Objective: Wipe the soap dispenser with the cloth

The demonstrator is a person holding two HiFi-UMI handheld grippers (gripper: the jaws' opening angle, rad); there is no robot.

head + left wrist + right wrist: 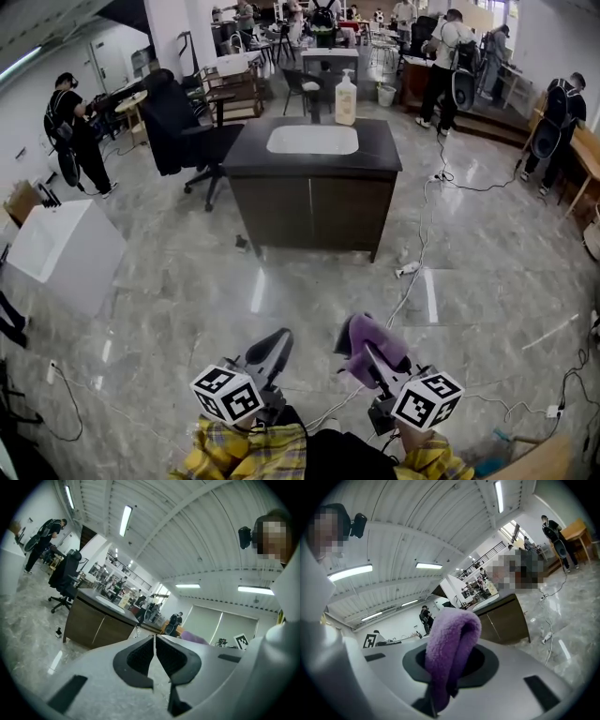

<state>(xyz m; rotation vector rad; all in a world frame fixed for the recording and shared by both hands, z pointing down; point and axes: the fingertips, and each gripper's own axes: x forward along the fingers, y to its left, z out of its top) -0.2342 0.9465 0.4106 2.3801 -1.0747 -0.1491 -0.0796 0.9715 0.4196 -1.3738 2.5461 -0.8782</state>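
- Head view: the soap dispenser (346, 97) is standing at the back of the counter (375, 157), well apart from the left tongs (274, 345) and right tongs (367, 349), both aiming toward it.
- Left gripper view: the left tongs are sitting closed and empty, probably kept free for steadying.
- Right gripper view: the right tongs are clamping the purple cloth (452, 639), with its fold jutting forward for wiping.

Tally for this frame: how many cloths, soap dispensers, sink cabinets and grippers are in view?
cloth: 1
soap dispenser: 1
sink cabinet: 1
grippers: 2 (left gripper shut and empty; right gripper shut on the cloth)
Total: 5
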